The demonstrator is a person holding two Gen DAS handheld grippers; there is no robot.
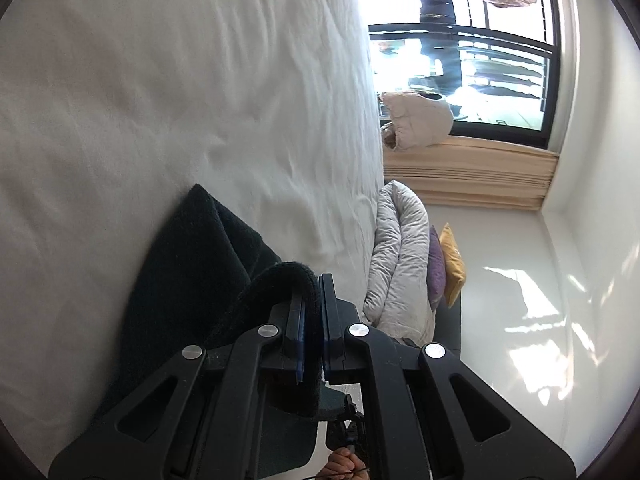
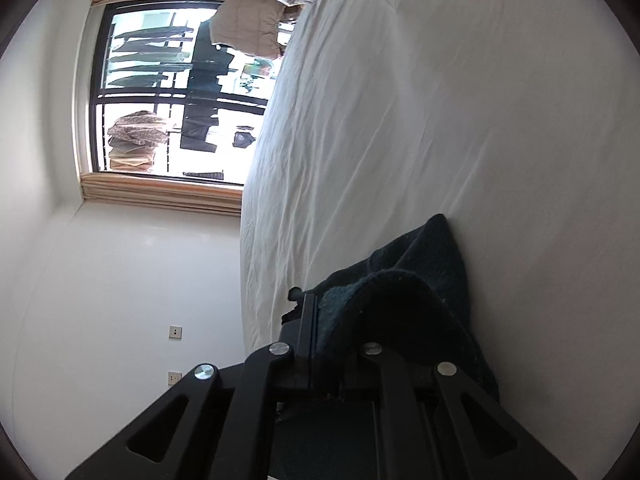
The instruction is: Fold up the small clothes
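A dark, fleecy garment (image 1: 192, 248) lies partly on the white bed sheet (image 1: 160, 100), and one edge of it is lifted. My left gripper (image 1: 316, 280) is shut on that thick folded edge, which curls over the pads. In the right wrist view the same garment (image 2: 432, 256) drapes over my right gripper (image 2: 340, 308) and hides one finger. The other finger (image 2: 310, 320) shows, pressed against the cloth. The sheet (image 2: 440, 100) stretches away beyond it. Both views are rolled sideways.
A rolled grey duvet (image 1: 400, 256) lies at the bed's far end, with a purple cushion (image 1: 436, 268) and a yellow cushion (image 1: 454, 264) beside it. Past the bed edge are a window (image 2: 168, 92), a beige padded jacket (image 1: 420, 120) and white walls. A hand (image 1: 340, 464) shows under the left gripper.
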